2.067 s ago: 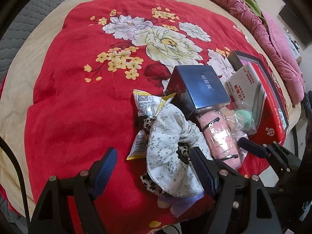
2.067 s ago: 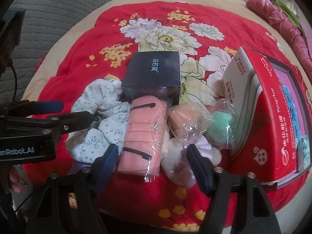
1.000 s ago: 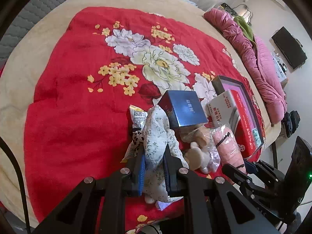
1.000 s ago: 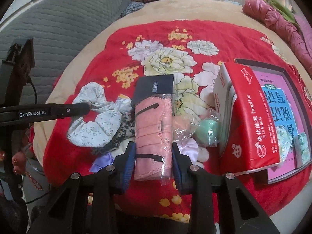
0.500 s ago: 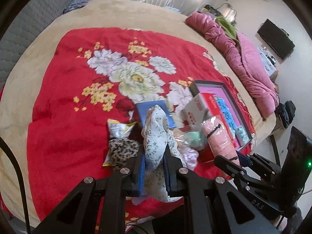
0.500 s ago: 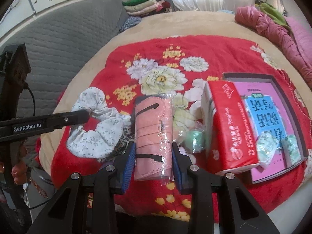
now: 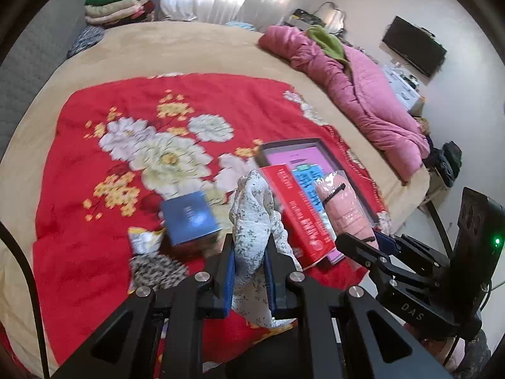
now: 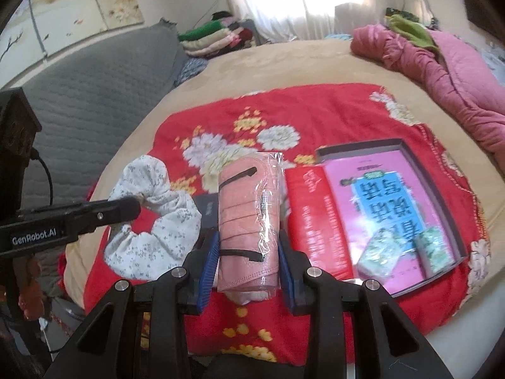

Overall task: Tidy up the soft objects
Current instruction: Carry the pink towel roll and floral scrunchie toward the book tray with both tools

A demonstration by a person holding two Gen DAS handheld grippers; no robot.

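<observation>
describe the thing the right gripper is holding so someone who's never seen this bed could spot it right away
Over the red floral blanket, just left of the red box, the right gripper holds a pink pack upright. It is a flat pink stack with black straps, sealed in clear plastic, unlike the white floral scrunchie in the left gripper.

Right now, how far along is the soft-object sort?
Done: two wrapped packets already lie in the tray. In hand: left gripper holds the floral scrunchie, right gripper holds the pink pack, both lifted. Left: the leopard scrunchie on the blanket, at least.
</observation>
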